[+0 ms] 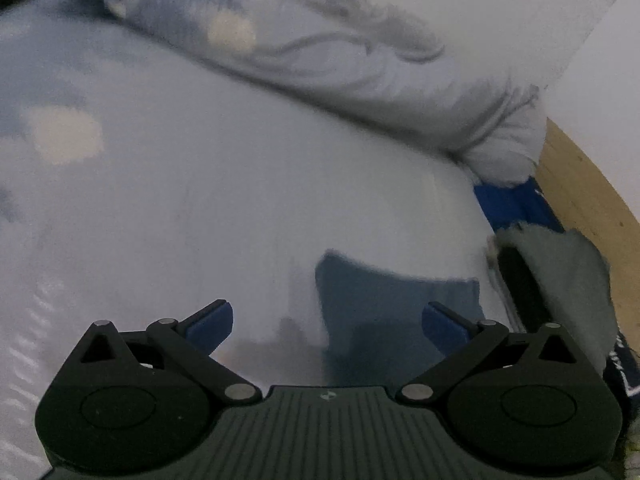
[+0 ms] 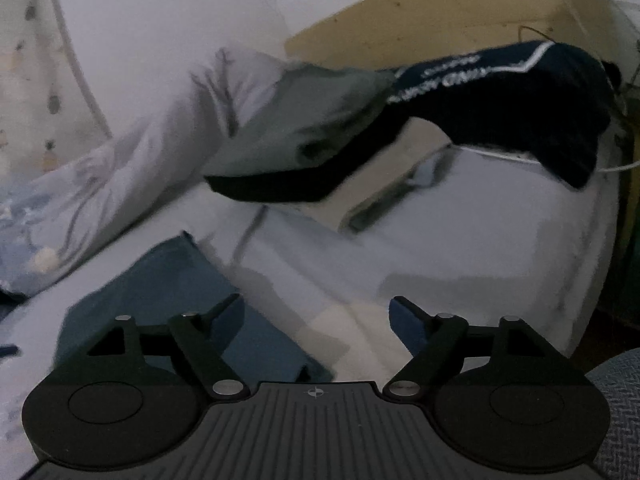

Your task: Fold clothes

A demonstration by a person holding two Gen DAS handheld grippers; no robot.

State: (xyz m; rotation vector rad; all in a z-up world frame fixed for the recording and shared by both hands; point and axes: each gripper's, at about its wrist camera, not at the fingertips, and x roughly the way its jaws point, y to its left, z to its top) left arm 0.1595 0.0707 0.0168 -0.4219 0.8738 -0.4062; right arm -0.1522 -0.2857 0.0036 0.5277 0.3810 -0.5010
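Note:
A folded blue garment [image 1: 396, 312] lies flat on the white bed sheet [image 1: 224, 208], just beyond my left gripper [image 1: 326, 320], whose jaws stand wide open and empty above it. In the right wrist view the same blue garment [image 2: 168, 300] lies under and left of my right gripper [image 2: 318, 318], also open with nothing between its blue pads. Farther back a pile of clothes rests on the bed: a grey-green piece [image 2: 320, 120] and a dark navy garment with white lettering [image 2: 512, 96]. The grey-green piece [image 1: 568, 280] also shows at the right in the left wrist view.
A pale patterned pillow [image 1: 360, 64] lies across the back of the bed. A light wooden headboard [image 2: 440, 12] and a white wall [image 2: 160, 20] stand behind. A bedside cabinet with cables [image 2: 628, 92] sits at the far right.

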